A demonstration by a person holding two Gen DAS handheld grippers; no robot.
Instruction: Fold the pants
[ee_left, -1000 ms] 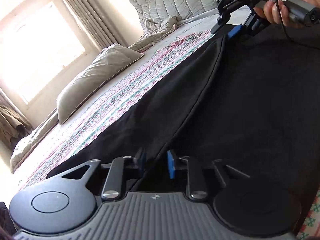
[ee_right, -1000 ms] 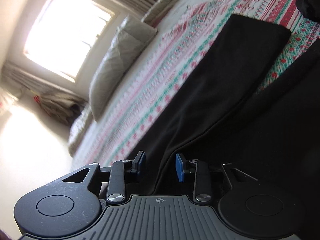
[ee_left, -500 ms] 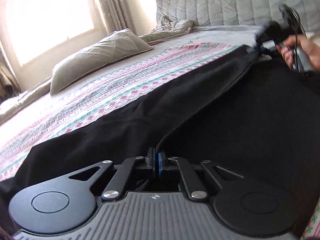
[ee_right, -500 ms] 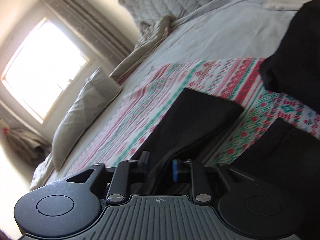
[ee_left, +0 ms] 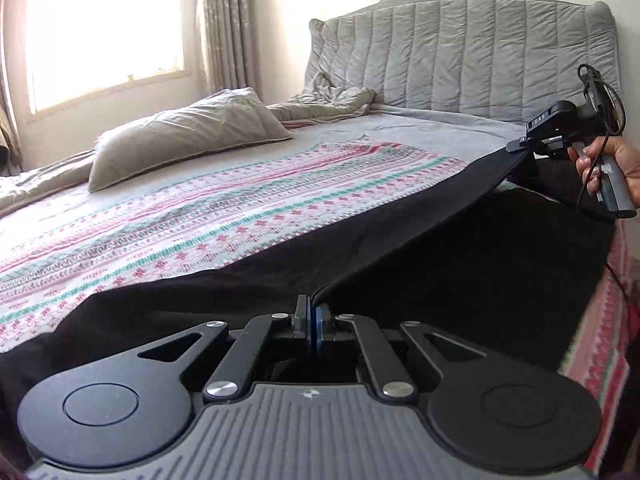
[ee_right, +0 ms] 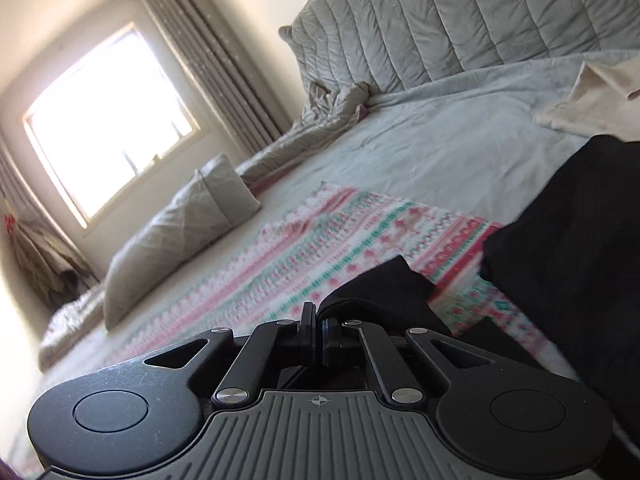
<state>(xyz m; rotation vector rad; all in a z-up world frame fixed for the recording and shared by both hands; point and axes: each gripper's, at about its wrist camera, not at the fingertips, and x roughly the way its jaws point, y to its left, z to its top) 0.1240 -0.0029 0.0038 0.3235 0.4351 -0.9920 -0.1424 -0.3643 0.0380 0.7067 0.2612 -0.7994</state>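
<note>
Only one marking reads: pale letters, apparently "DAS", on the black body of the right gripper (ee_left: 520, 148), far right.

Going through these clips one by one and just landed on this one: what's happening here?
A person is folding black pants on a bed covered with a patterned blanket. Each hand holds a claw tool. The left claw is shut on one end of the fabric's edge, and the right claw is shut on the other end, so the edge hangs stretched between them, lifted off the bed. The fold is not yet laid down.
</note>
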